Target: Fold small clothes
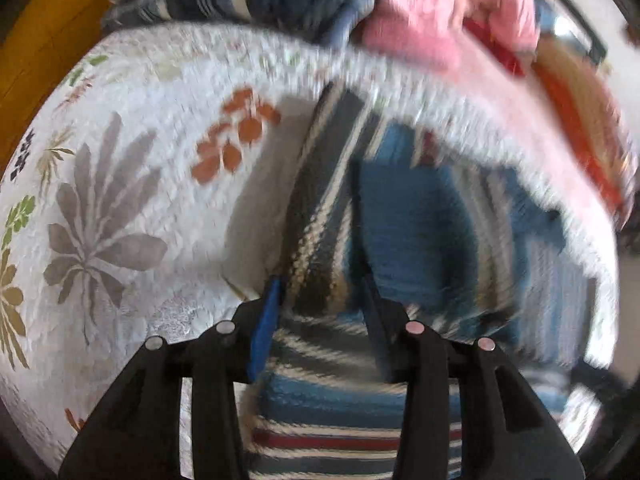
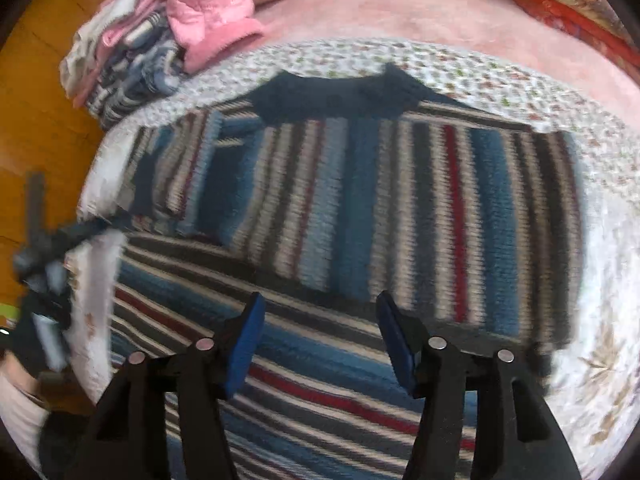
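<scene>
The blue, grey and red striped knitted sweater (image 2: pixel 360 200) lies spread on the white floral quilt (image 1: pixel 120 160), both hand-held grippers (image 1: pixel 320 320) (image 2: pixel 320 336) apart above it, so a shallow pinch risks slipping off.

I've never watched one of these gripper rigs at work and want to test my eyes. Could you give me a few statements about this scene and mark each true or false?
1. The striped knitted sweater lies on a white floral quilted cloth. True.
2. The right gripper is clamped shut on the sweater. False: its blue-padded jaws stand apart above the stripes, holding nothing.
3. A pink fleecy garment rests on a pile of clothes at the far left. True.
4. The sweater is plain green. False: it has blue, white, black and red stripes.
5. The left gripper is open, over the sweater's edge. True.
</scene>
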Tool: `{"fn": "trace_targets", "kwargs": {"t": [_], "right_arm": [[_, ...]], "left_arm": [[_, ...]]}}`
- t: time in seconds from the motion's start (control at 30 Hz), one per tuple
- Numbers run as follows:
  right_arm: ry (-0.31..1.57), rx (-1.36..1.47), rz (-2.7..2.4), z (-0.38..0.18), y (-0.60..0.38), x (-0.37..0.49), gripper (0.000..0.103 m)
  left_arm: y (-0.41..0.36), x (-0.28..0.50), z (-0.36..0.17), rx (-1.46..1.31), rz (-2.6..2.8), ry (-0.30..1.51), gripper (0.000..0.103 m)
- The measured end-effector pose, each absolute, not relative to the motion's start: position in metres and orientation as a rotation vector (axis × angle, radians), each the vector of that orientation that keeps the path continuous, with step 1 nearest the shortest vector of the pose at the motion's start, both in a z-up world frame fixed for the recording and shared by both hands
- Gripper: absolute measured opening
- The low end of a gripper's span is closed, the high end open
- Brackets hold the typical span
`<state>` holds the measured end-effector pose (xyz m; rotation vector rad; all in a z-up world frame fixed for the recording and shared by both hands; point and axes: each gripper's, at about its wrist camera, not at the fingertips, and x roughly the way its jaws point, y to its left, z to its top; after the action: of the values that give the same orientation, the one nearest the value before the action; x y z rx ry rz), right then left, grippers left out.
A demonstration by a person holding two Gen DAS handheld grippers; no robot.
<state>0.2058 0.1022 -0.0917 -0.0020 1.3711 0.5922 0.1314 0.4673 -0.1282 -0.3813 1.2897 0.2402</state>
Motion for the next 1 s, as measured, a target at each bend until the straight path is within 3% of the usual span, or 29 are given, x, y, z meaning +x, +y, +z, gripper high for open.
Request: {"fn": "trace_targets", "kwargs": {"t": [0.1, 0.23, 0.53, 0.57, 0.63, 0.7, 1.0], "right_arm": [[1.365, 0.038, 0.627, -0.083, 0.135, 0.211, 0.06], [1.378, 0.088, 0.647, -0.081, 0.186, 0.225, 0.064], [1.542, 0.141, 0.596, -0.135, 0.269, 0.241, 0.064], [1.552, 0.132, 0.588, -0.141, 0.274, 0.24, 0.06], [1.569, 0.129, 0.599, -0.147, 0.28, 0.238, 0.03], [1.544, 0.126, 0.614, -0.142, 0.279, 0.235, 0.023], [1.38, 0.127, 0.636, -0.073, 0.227, 0.24, 0.022]], "left_arm": [[0.472, 0.13, -0.13, -0.37, 0.229, 1.283, 0.044], [0.498, 0.126, -0.102, -0.561, 0.233, 1.212, 0.046], [0.513, 0.121, -0.079, -0.582, 0.291, 1.133, 0.052], [0.514, 0.119, -0.078, -0.591, 0.291, 1.135, 0.052], [0.517, 0.118, -0.081, -0.601, 0.293, 1.135, 0.052], [0.518, 0.118, -0.081, -0.588, 0.295, 1.134, 0.052], [0.498, 0.126, -0.084, -0.494, 0.26, 1.152, 0.052]]}}
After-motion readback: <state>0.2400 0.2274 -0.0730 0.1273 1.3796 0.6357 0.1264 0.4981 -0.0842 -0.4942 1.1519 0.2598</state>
